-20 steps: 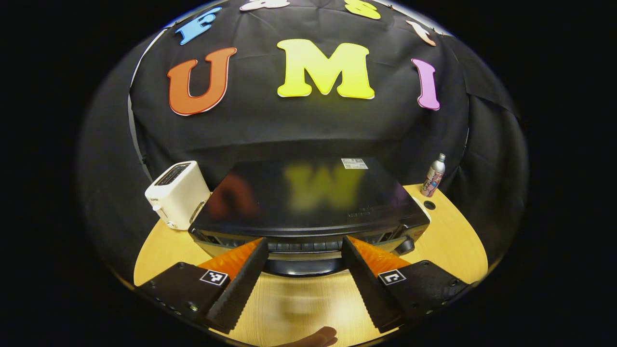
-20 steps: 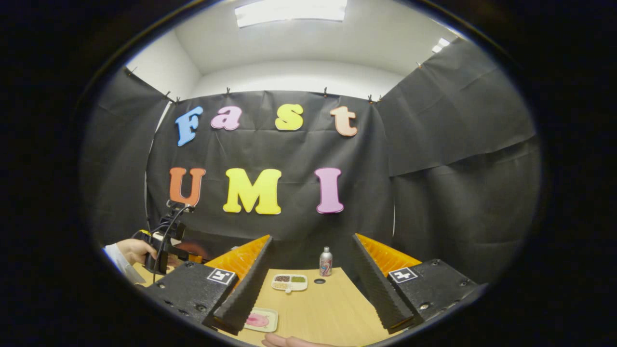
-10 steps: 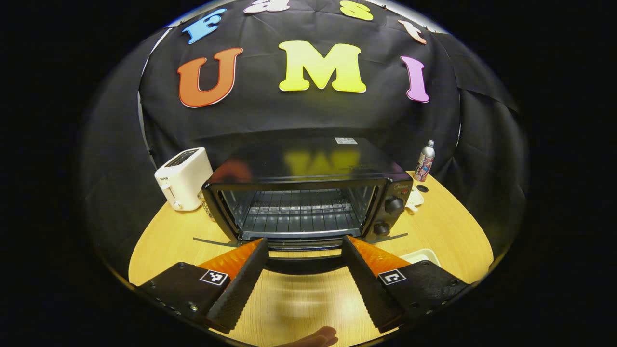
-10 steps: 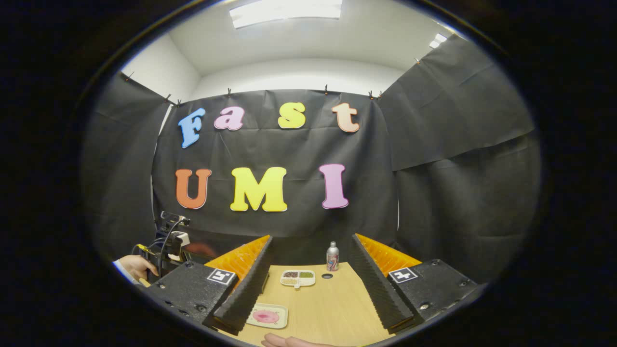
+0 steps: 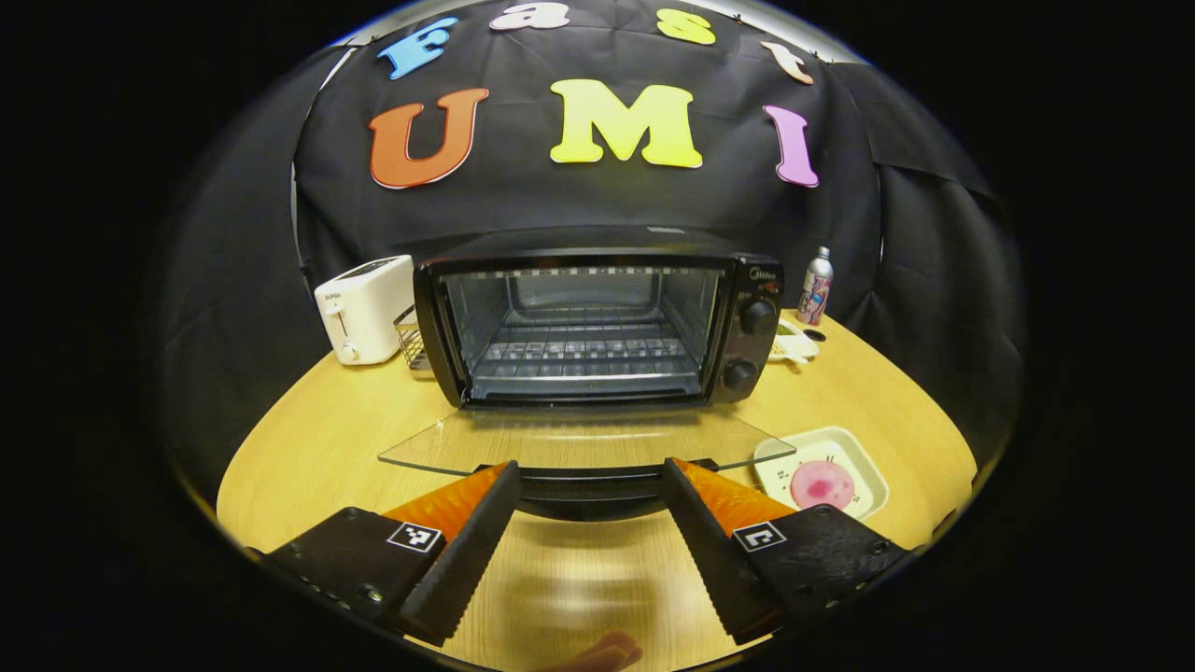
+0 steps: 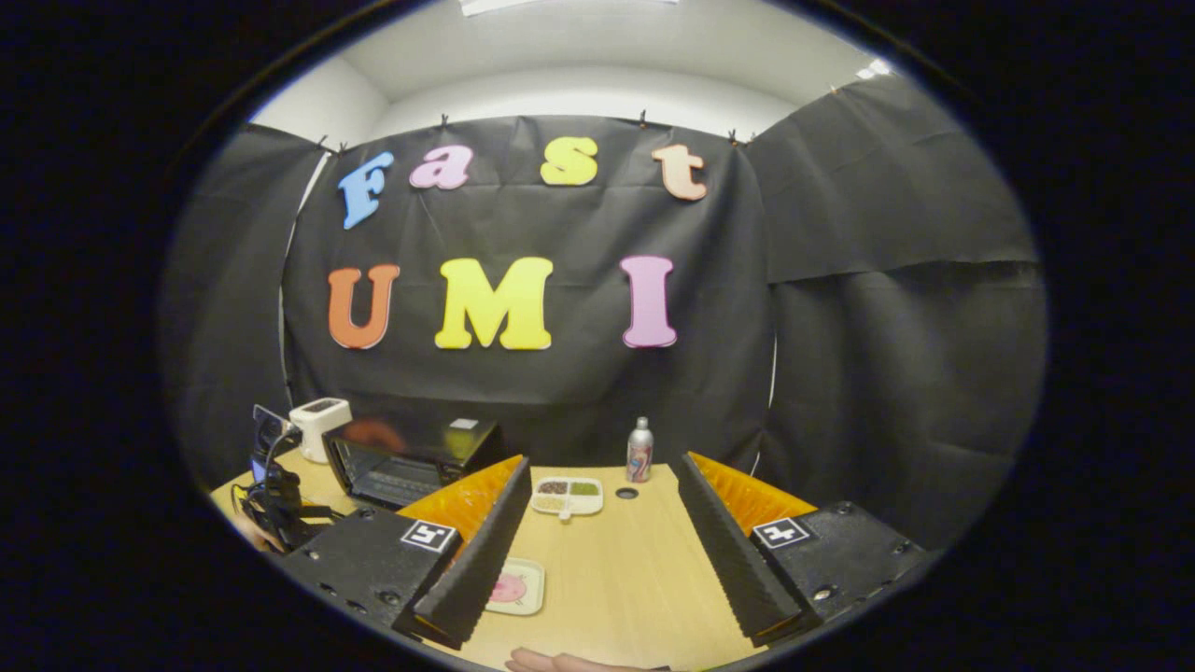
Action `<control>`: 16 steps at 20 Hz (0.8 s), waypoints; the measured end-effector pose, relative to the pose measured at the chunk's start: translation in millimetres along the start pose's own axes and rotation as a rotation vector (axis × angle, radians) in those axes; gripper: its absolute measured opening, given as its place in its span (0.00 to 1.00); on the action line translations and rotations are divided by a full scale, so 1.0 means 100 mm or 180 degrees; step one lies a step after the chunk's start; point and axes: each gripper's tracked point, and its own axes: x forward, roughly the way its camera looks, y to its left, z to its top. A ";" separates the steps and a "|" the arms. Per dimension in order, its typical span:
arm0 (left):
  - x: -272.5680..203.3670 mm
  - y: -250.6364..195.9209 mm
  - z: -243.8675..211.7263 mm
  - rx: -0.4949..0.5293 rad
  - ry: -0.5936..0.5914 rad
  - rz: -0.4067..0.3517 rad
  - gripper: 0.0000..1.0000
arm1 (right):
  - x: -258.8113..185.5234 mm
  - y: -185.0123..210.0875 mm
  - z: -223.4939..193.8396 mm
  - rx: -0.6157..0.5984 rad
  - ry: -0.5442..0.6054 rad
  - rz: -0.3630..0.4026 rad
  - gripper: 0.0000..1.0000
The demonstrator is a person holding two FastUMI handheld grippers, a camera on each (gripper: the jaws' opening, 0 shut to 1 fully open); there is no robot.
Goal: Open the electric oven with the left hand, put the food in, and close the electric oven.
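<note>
The black electric oven (image 5: 597, 317) stands in the middle of the table with its glass door (image 5: 579, 441) swung down flat and its wire rack bare. My left gripper (image 5: 588, 467) is open, and the door's dark handle (image 5: 586, 493) lies across the gap between its fingertips. A pink food piece (image 5: 822, 483) rests on a cream tray (image 5: 864, 467) to the right of the door. My right gripper (image 6: 600, 462) hovers open over the table's right part, holding nothing. In the right gripper view the tray (image 6: 512, 588) lies by its left finger, and the oven (image 6: 411, 457) and left gripper (image 6: 275, 499) are far left.
A white toaster (image 5: 366, 295) and a wire basket (image 5: 408, 336) stand left of the oven. A metal bottle (image 5: 816, 286) and a divided dish (image 6: 567, 496) sit at the back right. The round wooden table (image 5: 317, 448) ends close to my fingers.
The oven door has swung from nearly shut down to flat as my left gripper drew down and back. The food tray came into the left gripper view. The right gripper view tipped downward.
</note>
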 end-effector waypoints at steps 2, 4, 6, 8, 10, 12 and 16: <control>0.01 0.01 -0.14 -0.0027 0.0044 0.0000 0.98 | 0.20 0.02 -0.25 -0.0091 0.0322 0.0000 0.96; 0.05 0.01 -0.29 -0.0081 0.0118 -0.0009 0.97 | 0.40 0.06 -0.49 -0.0100 0.0653 0.0019 0.97; 0.10 0.04 -0.46 -0.0097 0.0221 -0.0002 0.96 | 0.58 0.07 -0.73 -0.0120 0.0949 0.0020 0.96; 0.13 0.05 -0.56 -0.0156 0.0263 -0.0007 0.96 | 0.76 0.11 -0.98 -0.0138 0.1222 0.0040 1.00; 0.12 0.06 -0.50 -0.0106 0.0134 -0.0017 0.96 | 0.90 0.21 -1.28 -0.0121 0.1539 0.0143 0.97; 0.09 0.05 -0.50 -0.0140 0.0124 -0.0051 0.96 | 0.97 0.31 -1.61 -0.0076 0.1875 0.0245 0.97; -0.12 0.14 -0.32 -0.0289 -0.0085 -0.0023 0.96 | 1.21 0.43 -2.15 0.0026 0.2374 0.0326 0.96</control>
